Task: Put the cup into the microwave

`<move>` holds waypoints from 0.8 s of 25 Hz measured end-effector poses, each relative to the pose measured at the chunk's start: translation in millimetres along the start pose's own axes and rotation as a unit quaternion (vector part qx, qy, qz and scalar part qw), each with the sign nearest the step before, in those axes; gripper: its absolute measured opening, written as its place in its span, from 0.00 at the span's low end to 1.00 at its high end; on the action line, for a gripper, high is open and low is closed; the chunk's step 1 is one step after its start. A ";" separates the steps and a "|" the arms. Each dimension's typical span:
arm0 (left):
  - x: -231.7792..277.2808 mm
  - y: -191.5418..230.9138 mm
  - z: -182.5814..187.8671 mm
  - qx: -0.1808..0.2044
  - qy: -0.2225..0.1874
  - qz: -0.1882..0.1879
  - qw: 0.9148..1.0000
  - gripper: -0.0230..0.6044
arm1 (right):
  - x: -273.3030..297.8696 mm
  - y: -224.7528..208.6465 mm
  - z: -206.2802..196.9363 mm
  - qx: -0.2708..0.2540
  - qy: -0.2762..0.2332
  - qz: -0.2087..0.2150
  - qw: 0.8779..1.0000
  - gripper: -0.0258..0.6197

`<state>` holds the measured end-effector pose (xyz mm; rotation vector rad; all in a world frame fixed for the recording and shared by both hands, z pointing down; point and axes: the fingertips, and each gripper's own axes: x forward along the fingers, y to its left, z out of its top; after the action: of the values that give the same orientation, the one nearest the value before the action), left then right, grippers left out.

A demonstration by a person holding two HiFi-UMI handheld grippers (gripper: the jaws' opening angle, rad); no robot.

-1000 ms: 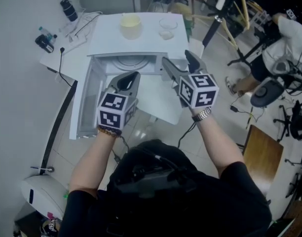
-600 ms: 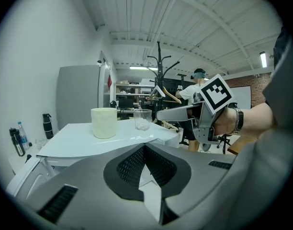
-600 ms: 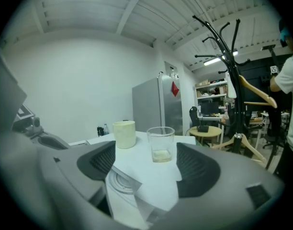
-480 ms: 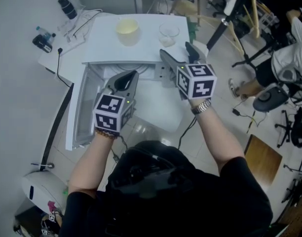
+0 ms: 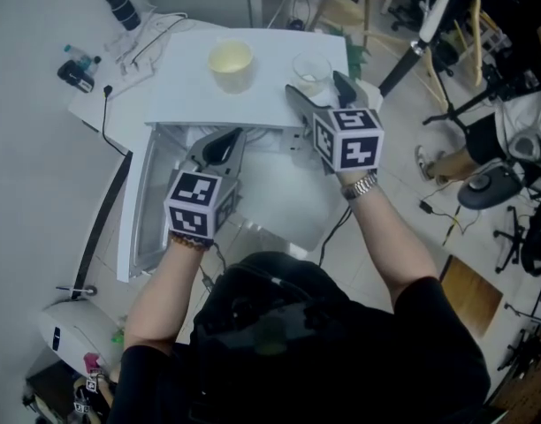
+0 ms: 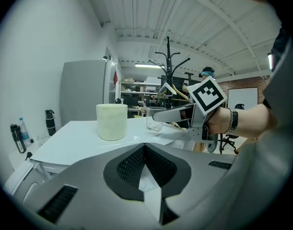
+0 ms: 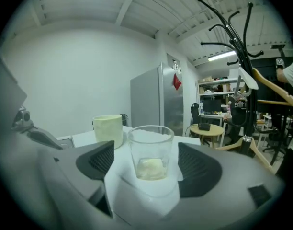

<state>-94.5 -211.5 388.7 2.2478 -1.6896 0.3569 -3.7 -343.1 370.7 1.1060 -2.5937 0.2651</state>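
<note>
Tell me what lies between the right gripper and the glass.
Nothing. In the right gripper view, only bare white top separates the right gripper from the glass. Its jaws, just opened wider, frame the glass without touching.

A grey fridge (image 6: 84,90) stands by the white wall (image 6: 46,56), a coat rack (image 6: 168,56) near it.

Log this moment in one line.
left gripper: shut, empty | right gripper: jaws just opening, glass between tips, ungripped | cup: on microwave | door: open
</note>
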 end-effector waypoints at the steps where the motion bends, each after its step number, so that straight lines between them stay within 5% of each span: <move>1: 2.0 2.1 0.3 -0.002 0.000 0.001 1.000 0.04 | 3.3 -0.9 0.2 -0.001 0.001 0.001 1.000 0.73; 20: 15.4 22.2 -5.5 -0.015 0.005 0.014 1.000 0.04 | 20.9 -7.0 0.9 -0.010 -0.005 -0.005 1.000 0.61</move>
<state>-111.7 -228.8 401.6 2.2000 -1.7114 0.3452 -12.6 -362.2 377.5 1.1149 -2.5938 0.2318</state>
